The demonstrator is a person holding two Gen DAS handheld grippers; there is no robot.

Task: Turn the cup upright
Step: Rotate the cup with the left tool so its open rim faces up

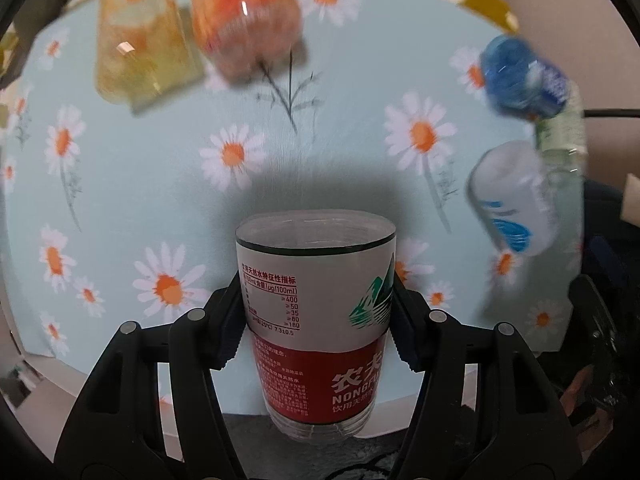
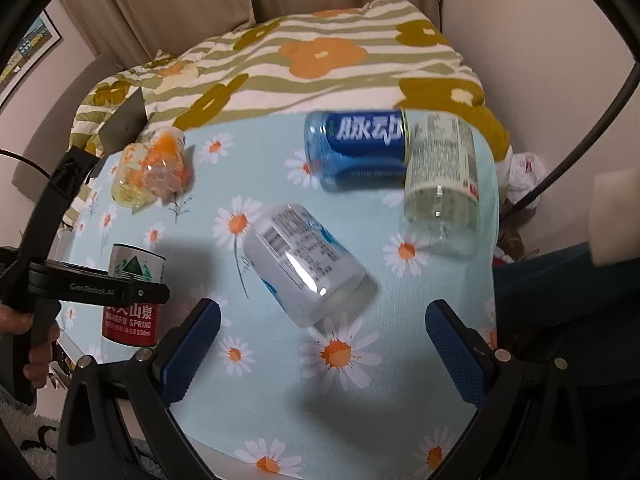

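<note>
My left gripper [image 1: 318,320] is shut on a clear cup with a red and white Nongfu Spring label [image 1: 316,312], held upright with its open rim on top, above the near edge of the daisy-print table [image 1: 160,184]. The right wrist view shows the same cup [image 2: 134,296] in the left gripper [image 2: 100,292] at the table's left edge. My right gripper [image 2: 320,344] is open and empty, above the table just short of a white and blue cup [image 2: 304,260] lying on its side.
Other cups lie tipped on the table: an orange-patterned pair [image 2: 152,168] at the far left, a blue one [image 2: 360,148] and a clear one with a pale label [image 2: 444,184] at the far right. A striped floral blanket [image 2: 320,56] lies behind the table.
</note>
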